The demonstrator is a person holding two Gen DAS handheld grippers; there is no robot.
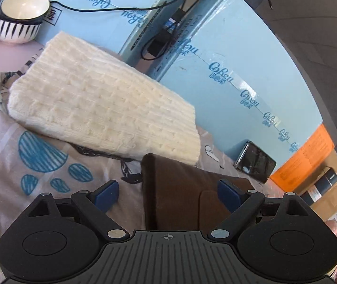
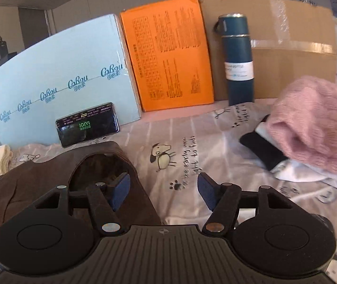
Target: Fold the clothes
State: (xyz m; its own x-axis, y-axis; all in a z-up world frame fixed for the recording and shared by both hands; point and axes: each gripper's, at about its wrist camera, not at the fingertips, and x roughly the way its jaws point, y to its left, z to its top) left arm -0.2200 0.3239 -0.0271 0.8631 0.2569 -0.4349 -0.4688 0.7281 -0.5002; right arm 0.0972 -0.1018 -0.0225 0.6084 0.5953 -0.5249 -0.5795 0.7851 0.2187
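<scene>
While both grippers hang low over the printed bedsheet (image 2: 192,146), each stands spread wide and grasps nothing: the left gripper (image 1: 168,193) straddles an edge of the brown garment (image 1: 180,189), and the right gripper (image 2: 163,191) has one finger over that garment's folded end, whether touching I cannot tell. A folded cream knit (image 1: 102,99) lies just beyond the brown piece. Far right sits a pink sweater (image 2: 317,125) atop other clothes, with a phone (image 2: 88,124) leaning on a blue box (image 2: 57,71).
</scene>
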